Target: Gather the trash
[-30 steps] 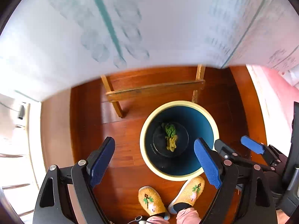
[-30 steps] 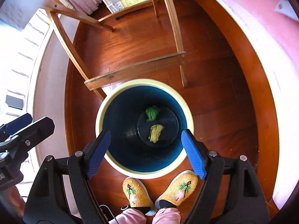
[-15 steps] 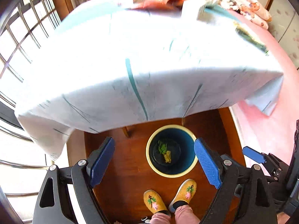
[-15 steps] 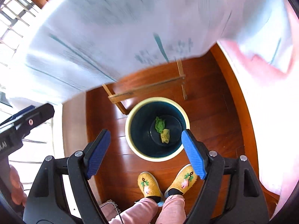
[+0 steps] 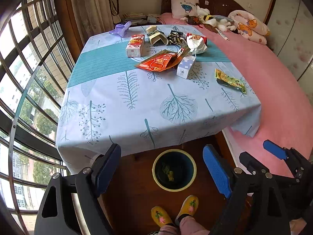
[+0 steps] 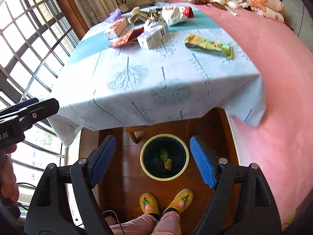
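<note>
Left wrist view: the left gripper [image 5: 162,173] hangs above the floor with its jaws wide apart and nothing between them. Below it, near the table's [image 5: 137,98] near edge, stands the bin [image 5: 192,168], two crumpled scraps [image 5: 168,172] lying at its bottom. On the cloth's far half lie boxes and wrappers: a red pouch [image 5: 158,62], a white box [image 5: 185,66], a carton [image 5: 135,45], and at the right edge a green wrapper [image 5: 230,80]. The right gripper's blue pad shows at the right. The bed [image 5: 273,82] runs along the right.

Right wrist view: the right gripper [image 6: 152,161] is likewise spread wide and empty, over the bin [image 6: 145,171], with a green and a yellow scrap [image 6: 165,159] inside. Slippers [image 6: 166,200] stand just near of it. The green wrapper [image 6: 210,46] lies at the table's [image 6: 156,82] right; the left gripper sits at the left edge.
</note>
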